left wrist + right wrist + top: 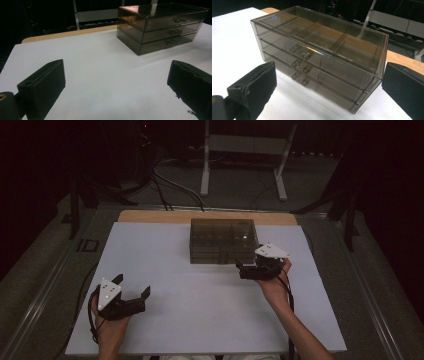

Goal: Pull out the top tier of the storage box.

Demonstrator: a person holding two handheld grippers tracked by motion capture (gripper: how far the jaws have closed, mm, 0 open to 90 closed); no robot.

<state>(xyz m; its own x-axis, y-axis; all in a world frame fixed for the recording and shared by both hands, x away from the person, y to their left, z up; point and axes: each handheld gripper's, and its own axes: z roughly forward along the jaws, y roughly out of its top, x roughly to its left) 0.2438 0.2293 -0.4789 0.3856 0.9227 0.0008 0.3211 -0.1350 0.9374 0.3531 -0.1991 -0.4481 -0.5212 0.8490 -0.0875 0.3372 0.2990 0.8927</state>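
Clearly the right gripper (248, 268), fingers spread and empty, sits just before the smoked drawer box (223, 240) at the table's (165, 265) far middle, probably lining up on a handle, while the left gripper (134, 290) waits, released, well apart.

- the smoky drawer box (317, 57) keeps its insides unreadable: dark tinted walls, contents too dim to tell.
- in the left gripper view the box (160, 26) is cut off at the right edge.
- the right gripper (248, 268) has its jaws half hidden under its grey plate (271, 251) in the high view.
- the room behind the table (165, 270) is too dark to make out.
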